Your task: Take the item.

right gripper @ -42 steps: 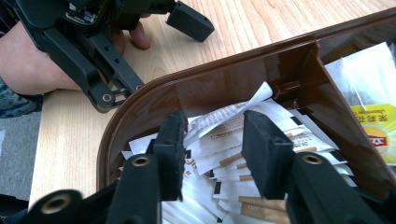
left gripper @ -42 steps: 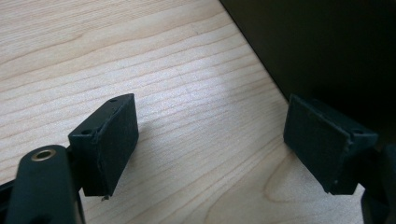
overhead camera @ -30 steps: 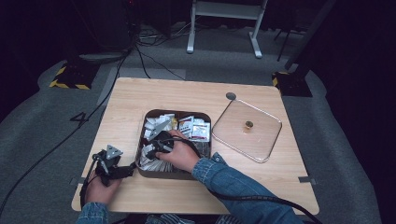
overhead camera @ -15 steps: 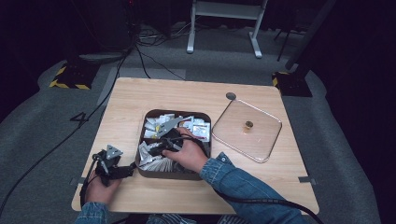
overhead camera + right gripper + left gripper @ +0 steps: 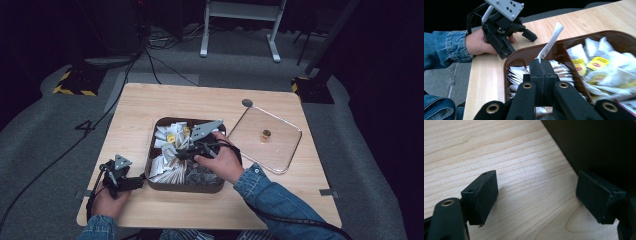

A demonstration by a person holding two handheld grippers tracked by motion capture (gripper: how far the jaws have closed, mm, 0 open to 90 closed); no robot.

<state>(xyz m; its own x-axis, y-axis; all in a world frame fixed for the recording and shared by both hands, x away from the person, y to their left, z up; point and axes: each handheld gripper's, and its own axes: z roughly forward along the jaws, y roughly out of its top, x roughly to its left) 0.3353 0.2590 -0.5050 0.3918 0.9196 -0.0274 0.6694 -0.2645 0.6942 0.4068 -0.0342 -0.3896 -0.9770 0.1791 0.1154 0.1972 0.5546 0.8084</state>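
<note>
A brown tray on the wooden table holds several white sachets, yellow-labelled tea bags and paper sticks. My right gripper is shut on one white paper stick, which stands up and leans away from the jaws above the tray's near-left compartment. In the high view the right gripper hangs over the tray's middle, pointing left. My left gripper rests on the table just outside the tray's left wall, its jaws wide open with bare wood between the pads.
A clear square lid lies on the table right of the tray with a small gold object on it. A grey disc sits by its far corner. Cables trail from both grippers off the front edge.
My right gripper has risen and shifted right over the tray, lifting the white stick out of the pile. The left gripper has stayed put.
</note>
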